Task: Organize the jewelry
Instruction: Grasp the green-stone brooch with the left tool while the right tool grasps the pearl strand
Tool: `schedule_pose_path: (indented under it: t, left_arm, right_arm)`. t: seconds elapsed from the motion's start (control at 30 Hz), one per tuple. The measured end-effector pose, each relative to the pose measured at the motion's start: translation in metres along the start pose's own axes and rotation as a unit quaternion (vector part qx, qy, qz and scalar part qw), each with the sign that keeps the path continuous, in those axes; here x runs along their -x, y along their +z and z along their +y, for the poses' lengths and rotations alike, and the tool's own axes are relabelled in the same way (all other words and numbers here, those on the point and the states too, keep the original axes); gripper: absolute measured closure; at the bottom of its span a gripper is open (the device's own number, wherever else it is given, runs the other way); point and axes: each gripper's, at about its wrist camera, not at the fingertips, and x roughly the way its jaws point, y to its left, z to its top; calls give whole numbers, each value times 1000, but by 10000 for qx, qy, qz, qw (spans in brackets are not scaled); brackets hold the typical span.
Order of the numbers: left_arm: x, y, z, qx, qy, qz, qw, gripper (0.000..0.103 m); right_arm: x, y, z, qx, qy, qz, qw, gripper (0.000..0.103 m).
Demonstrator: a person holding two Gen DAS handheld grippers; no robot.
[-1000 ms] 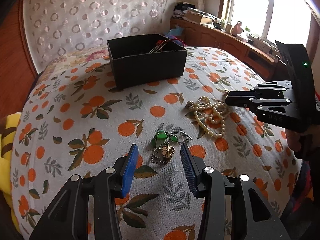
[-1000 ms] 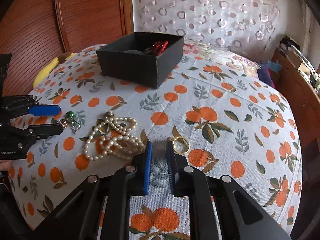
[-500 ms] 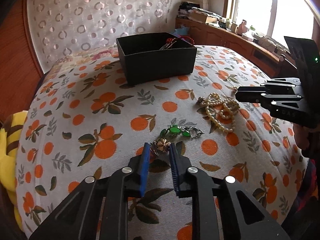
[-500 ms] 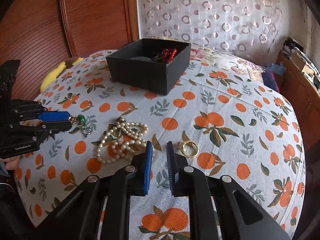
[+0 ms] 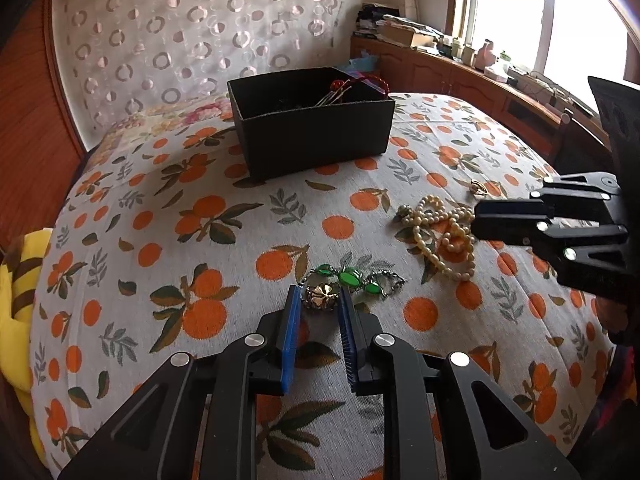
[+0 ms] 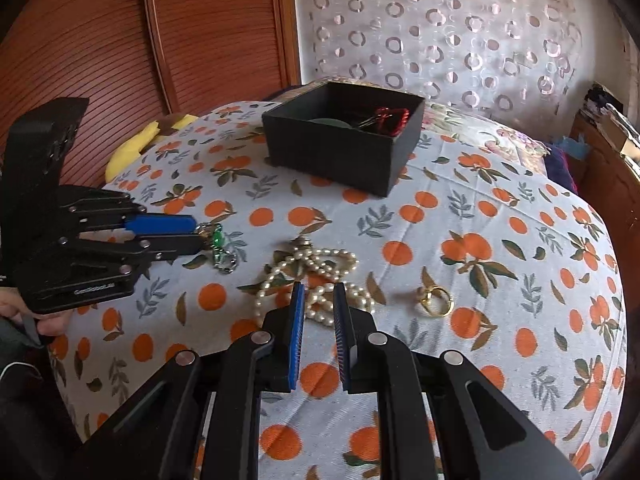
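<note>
Bed surface: woven cloth (image 5: 208, 248), off-white, printed with orange fruit and grey-green leaves, lightly creased.

Left gripper (image 5: 319, 300): black angular body, blue ribbed pads. Its jaws have just been closing and now stand narrow, pinching the gold flower-shaped end of the green-stone bracelet (image 5: 320, 297) between the pads. The bracelet's glossy oval green stones and silver chain links trail beyond and to the right of the fingertips, lying on the cloth.

Right gripper (image 6: 318, 294): same build. Jaws are nearly closed with a slim gap and nothing gripped; whether the tips touch anything cannot be told. The pearl necklace (image 6: 320, 276), cream round beads in a loose tangled heap, lies directly ahead of and partly behind its fingertips. A gold ring (image 6: 434, 302), polished, with a small knotted top, lies to the right of these fingers, apart from the pearls.

Black box (image 5: 312, 128): rectangular, matte, felt-like walls, open top, well beyond both sets of fingers. It contains red twisted wire pieces and thin metal pins.

A yellow plush item (image 5: 16, 304) sits at the bed's left edge.
</note>
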Motion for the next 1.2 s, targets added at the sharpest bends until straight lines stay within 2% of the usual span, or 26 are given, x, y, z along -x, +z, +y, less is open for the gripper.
schedule_pose_path:
  t: [0.07,0.1,0.43,0.77,0.9,1.0,1.1,1.2]
  left_arm:
    - [0,0,0,10,-18,-2,10000,87]
    - [1,0,1,3,3,-7,10000,92]
    - [28,-13,11,223,33,-258,9994,92]
    - [48,-12,13,333,-26,-496,9982,92]
    - [49,-12,12,339,-50,-522,9981,92]
    - [49,-13,11,341,-52,-520,9981,92]
    - [49,-13,11,338,-61,-506,9981,92]
    - [48,-14,7,313,-86,-488,9983,92]
  right_arm:
    - [-1,-1,3,24,31,14,10000,87]
    - [-1,-2,4,33,46,21,10000,87]
    - [-3,-6,10,102,99,70,9999,87]
    - [-11,-1,9,-80,219,141,9996,87]
    - [-14,4,6,-72,-148,169,9997,87]
    - [-16,5,4,-95,-163,233,9996,86]
    - [-17,8,3,-10,-400,296,9988,86]
    - [-20,13,0,-59,-380,337,9987,84]
